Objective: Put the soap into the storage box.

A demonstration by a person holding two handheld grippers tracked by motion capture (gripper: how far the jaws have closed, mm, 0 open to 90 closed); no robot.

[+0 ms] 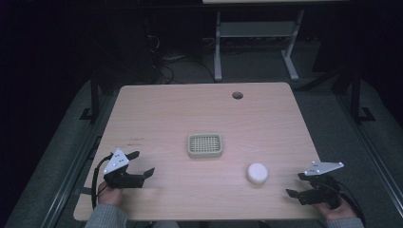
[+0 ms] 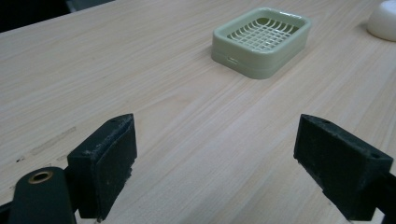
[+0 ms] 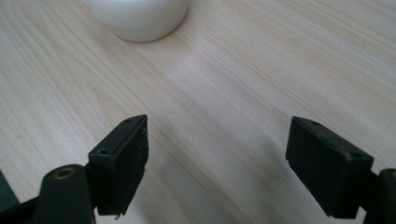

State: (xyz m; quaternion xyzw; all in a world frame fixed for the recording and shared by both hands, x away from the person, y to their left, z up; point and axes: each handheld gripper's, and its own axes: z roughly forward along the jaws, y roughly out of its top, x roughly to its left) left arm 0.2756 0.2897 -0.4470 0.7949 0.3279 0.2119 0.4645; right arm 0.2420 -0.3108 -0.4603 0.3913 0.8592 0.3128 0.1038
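Note:
A pale green soap dish (image 1: 205, 145) with a grid top sits at the middle of the wooden table (image 1: 190, 109). A white rounded soap bar (image 1: 257, 173) lies to its front right. My left gripper (image 1: 140, 164) rests open near the front left edge, its jaws pointing toward the dish (image 2: 261, 39); the soap (image 2: 384, 21) peeks in at the top right of its view. My right gripper (image 1: 297, 185) is open at the front right corner, jaws aimed at the soap (image 3: 140, 16) a short way ahead. Nothing lies between either pair of jaws.
A round cable hole (image 1: 237, 95) is in the far part of the tabletop. Beyond the table stands a white desk frame (image 1: 256, 42) on a grey floor, with cables (image 1: 166, 66) lying near it. The surroundings are dark.

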